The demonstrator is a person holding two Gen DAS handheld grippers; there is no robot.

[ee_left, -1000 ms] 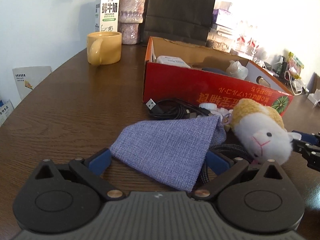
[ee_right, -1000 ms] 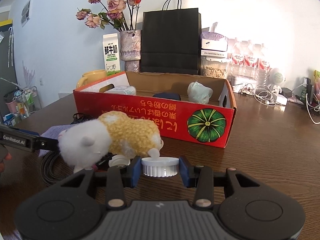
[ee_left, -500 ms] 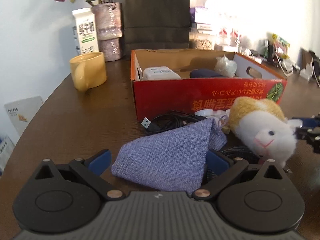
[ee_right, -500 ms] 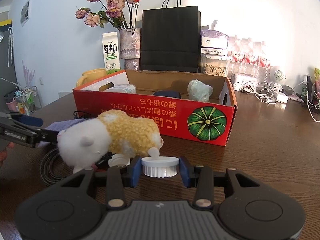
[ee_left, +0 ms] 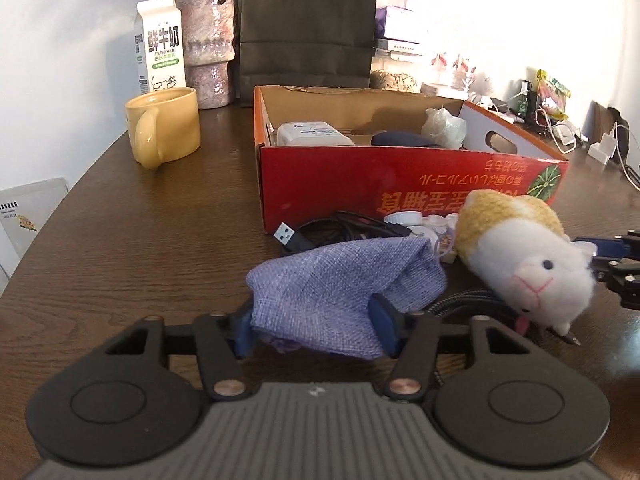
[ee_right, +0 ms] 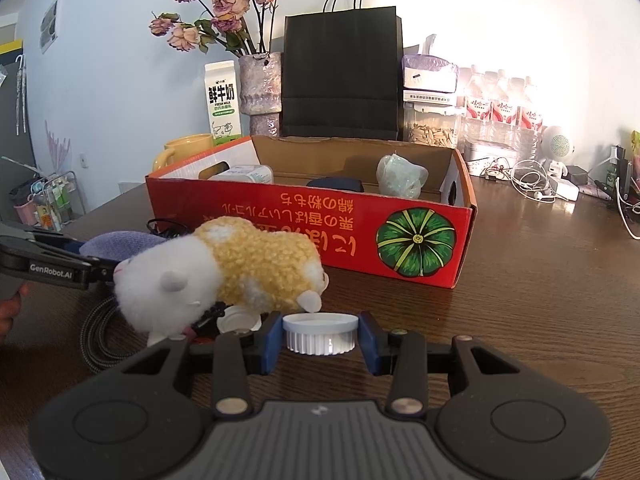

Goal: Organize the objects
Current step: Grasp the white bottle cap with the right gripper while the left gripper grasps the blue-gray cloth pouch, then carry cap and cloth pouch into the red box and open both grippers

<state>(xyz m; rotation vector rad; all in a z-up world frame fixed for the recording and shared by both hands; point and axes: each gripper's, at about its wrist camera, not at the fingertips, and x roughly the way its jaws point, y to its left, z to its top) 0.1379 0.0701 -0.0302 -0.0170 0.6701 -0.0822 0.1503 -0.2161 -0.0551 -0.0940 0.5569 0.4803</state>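
A purple cloth pouch lies on the brown table in front of a red cardboard box. My left gripper is closing on the pouch's near end; its blue pads press both sides and the cloth bunches up between them. A yellow and white plush hamster lies to the right of the pouch. In the right wrist view, my right gripper is shut on a white ribbed cap, just in front of the plush hamster. The left gripper's fingers show at the left edge.
Black USB cables and small white caps lie against the box front. A braided cable coils under the hamster. A yellow mug, milk carton, vase and black bag stand behind. The box holds several items.
The left gripper's jaws have come in from wide apart onto the pouch, and the cloth has bunched up. The left view has rolled level. The right gripper and cap have not moved.
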